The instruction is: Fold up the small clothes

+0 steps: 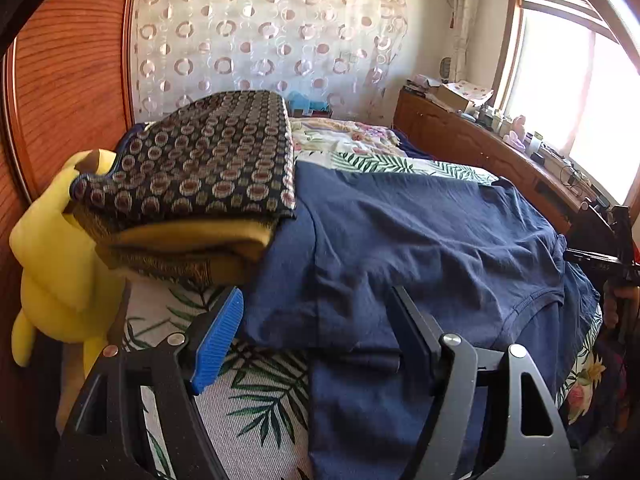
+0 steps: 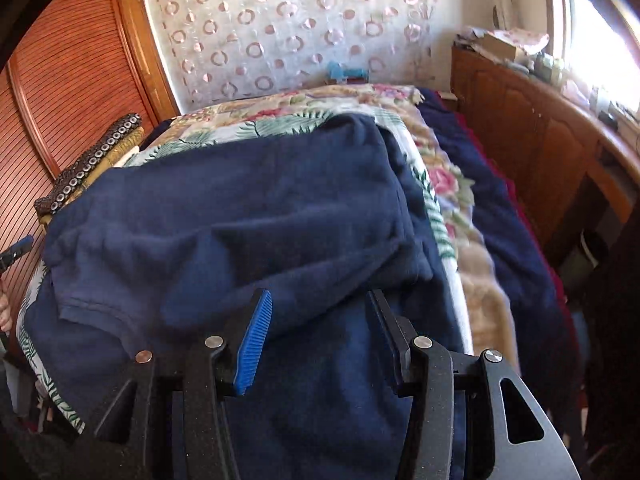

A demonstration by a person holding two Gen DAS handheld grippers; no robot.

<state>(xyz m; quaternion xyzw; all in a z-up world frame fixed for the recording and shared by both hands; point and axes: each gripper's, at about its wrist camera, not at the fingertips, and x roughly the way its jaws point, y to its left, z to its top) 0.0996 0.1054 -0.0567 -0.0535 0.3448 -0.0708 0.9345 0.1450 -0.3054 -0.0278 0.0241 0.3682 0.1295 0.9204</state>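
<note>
Surface: bed [image 1: 260, 408], leaf-print cover
On it, spread: navy garment [image 1: 420, 240]
On it, left: stack of folded clothes [image 1: 192, 184], touching garment's edge
Beside stack: yellow plush [image 1: 56, 248]

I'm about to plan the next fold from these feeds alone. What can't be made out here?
- Left wrist view: navy garment, near hem runs behind the left tool and off the bottom edge.
- Right wrist view: its near part is covered by the right tool; the right side is motion-blurred.
- Both views: folded pile hides the garment's edge beside it.
</note>
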